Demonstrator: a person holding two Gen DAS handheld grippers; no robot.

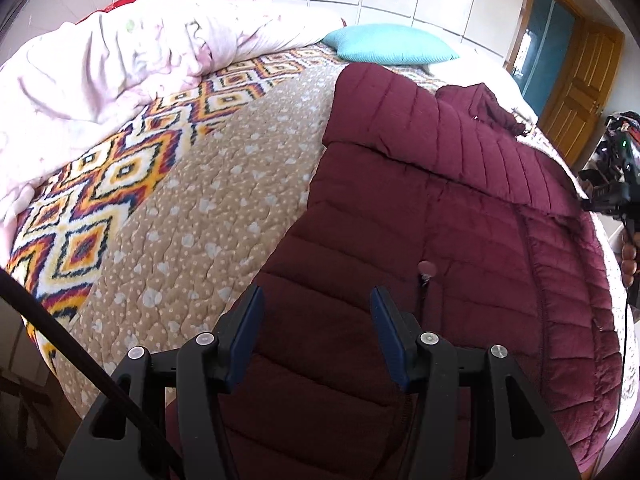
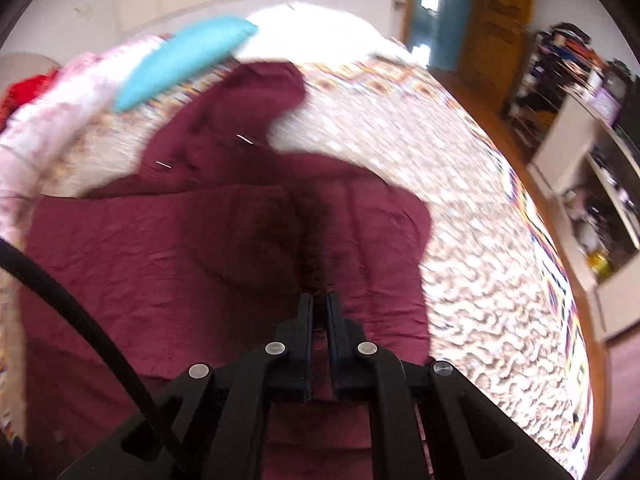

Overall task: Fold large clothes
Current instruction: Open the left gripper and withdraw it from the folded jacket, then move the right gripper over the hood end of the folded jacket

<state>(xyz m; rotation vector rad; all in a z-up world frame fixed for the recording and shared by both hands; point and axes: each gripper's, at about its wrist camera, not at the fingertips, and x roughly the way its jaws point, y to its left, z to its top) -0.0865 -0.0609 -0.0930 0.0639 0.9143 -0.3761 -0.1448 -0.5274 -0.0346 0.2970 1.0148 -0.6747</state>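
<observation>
A maroon quilted puffer jacket (image 1: 460, 216) lies spread on the bed, one sleeve folded across its upper part. My left gripper (image 1: 316, 300) is open and empty, just above the jacket's lower part. In the right wrist view, which is motion-blurred, the jacket (image 2: 160, 248) fills the middle. My right gripper (image 2: 319, 300) is shut on a raised fold of the jacket's fabric. The right gripper also shows at the right edge of the left wrist view (image 1: 612, 196), by the jacket's right side.
The bed has a tan spotted quilt (image 1: 192, 216) over a diamond-patterned blanket (image 1: 92, 200). A pink duvet (image 1: 120, 52) and a teal pillow (image 1: 388, 44) lie at the head. Shelves (image 2: 592, 168) and a wooden door (image 2: 496, 28) stand to the right.
</observation>
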